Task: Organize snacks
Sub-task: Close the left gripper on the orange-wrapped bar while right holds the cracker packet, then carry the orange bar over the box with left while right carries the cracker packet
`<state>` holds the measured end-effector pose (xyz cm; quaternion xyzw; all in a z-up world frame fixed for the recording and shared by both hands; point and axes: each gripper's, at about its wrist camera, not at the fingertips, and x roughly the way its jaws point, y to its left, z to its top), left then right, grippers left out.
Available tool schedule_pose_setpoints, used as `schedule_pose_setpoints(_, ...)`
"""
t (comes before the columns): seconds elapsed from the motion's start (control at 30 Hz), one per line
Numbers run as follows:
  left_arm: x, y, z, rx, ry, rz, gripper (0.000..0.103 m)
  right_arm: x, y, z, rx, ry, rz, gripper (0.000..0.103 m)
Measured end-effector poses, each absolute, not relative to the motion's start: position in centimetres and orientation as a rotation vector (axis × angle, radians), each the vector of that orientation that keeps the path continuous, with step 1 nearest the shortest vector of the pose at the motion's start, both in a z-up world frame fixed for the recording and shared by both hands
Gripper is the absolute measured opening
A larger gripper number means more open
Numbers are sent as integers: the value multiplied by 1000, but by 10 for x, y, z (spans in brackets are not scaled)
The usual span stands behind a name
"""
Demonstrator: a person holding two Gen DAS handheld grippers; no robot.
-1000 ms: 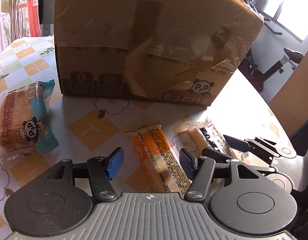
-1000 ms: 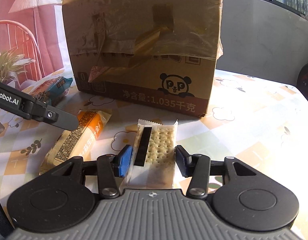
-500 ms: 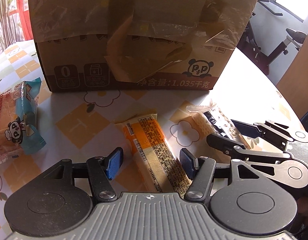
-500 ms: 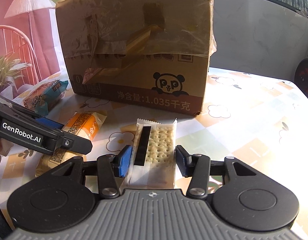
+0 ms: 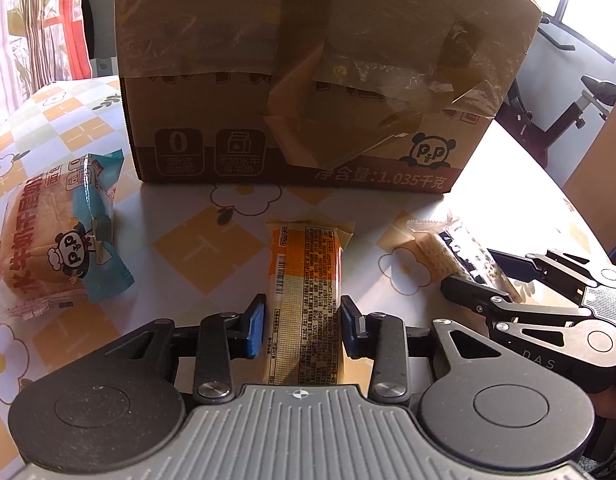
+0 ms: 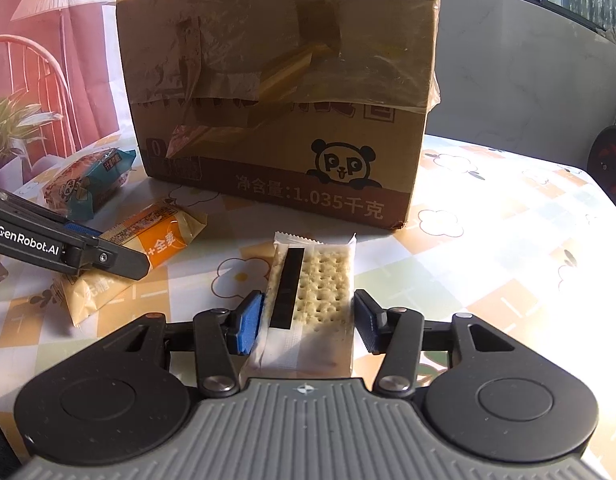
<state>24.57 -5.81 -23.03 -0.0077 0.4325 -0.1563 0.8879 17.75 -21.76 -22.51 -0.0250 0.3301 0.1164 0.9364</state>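
An orange snack packet lies lengthwise on the flowered tablecloth between the blue pads of my left gripper. Its jaws are closing and both pads touch the packet's sides. In the right wrist view the same orange packet lies under the left gripper's finger. A clear cracker packet lies between the pads of my right gripper. These jaws are opening, and a thin gap shows at the right pad. The cracker packet also shows in the left wrist view.
A tall taped cardboard box with a panda logo stands just behind both packets. A blue-and-orange bread pack lies to the left. The table edge curves away on the right, with an exercise bike beyond. A red chair stands at the far left.
My left gripper's jaws have closed in from wide apart onto the orange packet, which now lies straight between them. My right gripper's pads have spread slightly off the cracker packet.
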Motion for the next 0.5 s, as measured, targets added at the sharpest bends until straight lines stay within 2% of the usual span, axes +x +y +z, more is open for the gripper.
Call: schedule_pose_setpoints(0.5,236,-48,-214,-47,845,-363,38,176,-223,-222,-27,680,253,49)
